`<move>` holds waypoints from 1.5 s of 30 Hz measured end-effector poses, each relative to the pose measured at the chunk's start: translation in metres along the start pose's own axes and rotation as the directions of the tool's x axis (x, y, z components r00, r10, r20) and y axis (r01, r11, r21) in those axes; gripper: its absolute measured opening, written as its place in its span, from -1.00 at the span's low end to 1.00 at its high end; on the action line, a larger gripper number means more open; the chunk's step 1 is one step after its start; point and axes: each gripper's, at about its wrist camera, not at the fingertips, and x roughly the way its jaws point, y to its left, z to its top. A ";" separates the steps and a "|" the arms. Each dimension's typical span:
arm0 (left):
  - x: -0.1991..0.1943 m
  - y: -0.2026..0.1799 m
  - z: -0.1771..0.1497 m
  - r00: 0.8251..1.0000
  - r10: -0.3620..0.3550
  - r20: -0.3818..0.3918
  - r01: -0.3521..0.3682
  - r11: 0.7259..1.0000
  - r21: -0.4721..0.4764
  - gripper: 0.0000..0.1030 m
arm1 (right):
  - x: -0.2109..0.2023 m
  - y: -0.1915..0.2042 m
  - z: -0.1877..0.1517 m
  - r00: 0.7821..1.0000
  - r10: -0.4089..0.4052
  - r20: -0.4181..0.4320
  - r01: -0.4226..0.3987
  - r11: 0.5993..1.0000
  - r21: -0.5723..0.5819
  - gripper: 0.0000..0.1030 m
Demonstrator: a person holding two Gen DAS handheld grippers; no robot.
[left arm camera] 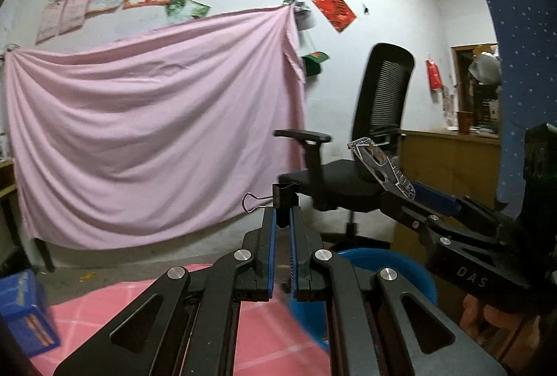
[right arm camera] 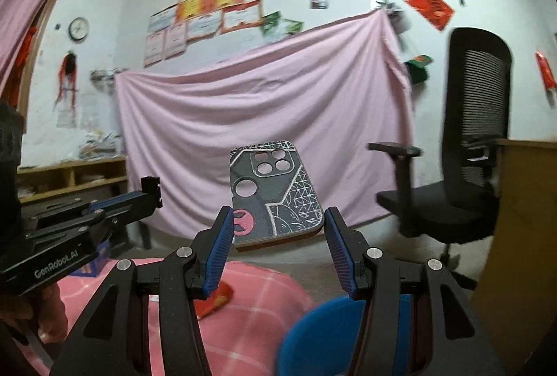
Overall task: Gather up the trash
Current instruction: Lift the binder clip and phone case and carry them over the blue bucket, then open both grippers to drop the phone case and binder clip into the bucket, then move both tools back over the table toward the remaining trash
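At frame centre, the left gripper (left arm camera: 282, 219) clenches a black binder clip (left arm camera: 283, 197): small, stiff, light, pinched by its body. The right gripper (right arm camera: 276, 230) grasps a phone case (right arm camera: 275, 191) by its lower edges; thin and probably flexible. Lower right, a blue bin (right arm camera: 320, 337); behind, a pink sheet (left arm camera: 153, 132).

Both handheld tools are matte black linkage frames joined by round silver pivot screws, each finger faced with a ribbed blue pad. The left gripper (right arm camera: 153, 193) carries white "GenRobot.AI" lettering on its side, while the right gripper (left arm camera: 390, 167) shows the white letters "DAS" on its body.
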 end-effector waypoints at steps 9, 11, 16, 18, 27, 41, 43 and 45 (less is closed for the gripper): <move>0.046 -0.047 0.007 0.992 -0.076 -0.097 0.077 0.997 0.000 -0.91 | -0.011 -0.061 -0.020 0.994 -0.100 -0.052 0.105 0.989 0.107 -0.01; 0.056 -0.053 0.006 0.988 -0.077 -0.132 0.076 0.997 -0.015 -0.91 | -0.010 -0.073 -0.026 0.992 -0.105 -0.076 0.115 0.983 0.142 -0.01; 0.069 -0.065 0.001 0.981 -0.082 -0.173 0.082 0.997 -0.009 -0.90 | -0.010 -0.099 -0.037 0.987 -0.111 -0.120 0.137 0.964 0.229 -0.01; 0.075 -0.069 -0.001 0.977 -0.085 -0.194 0.085 0.996 -0.007 -0.90 | -0.011 -0.104 -0.039 0.984 -0.118 -0.130 0.148 0.958 0.248 -0.01; 0.098 -0.069 -0.014 0.959 -0.069 -0.275 0.059 0.997 -0.043 -0.90 | -0.004 -0.119 -0.052 0.970 -0.120 -0.211 0.178 0.944 0.279 -0.01; 0.121 -0.061 -0.027 0.909 -0.099 -0.406 0.061 0.992 -0.107 -0.69 | 0.004 -0.128 -0.064 0.955 -0.117 -0.274 0.200 0.933 0.299 0.00; 0.119 -0.058 -0.027 0.909 -0.104 -0.404 0.058 0.990 -0.126 -0.49 | 0.003 -0.129 -0.063 0.954 -0.123 -0.273 0.206 0.931 0.300 0.01; 0.117 -0.054 -0.025 0.915 -0.100 -0.391 0.049 0.989 -0.140 -0.40 | 0.002 -0.130 -0.063 0.954 -0.128 -0.272 0.211 0.930 0.301 0.03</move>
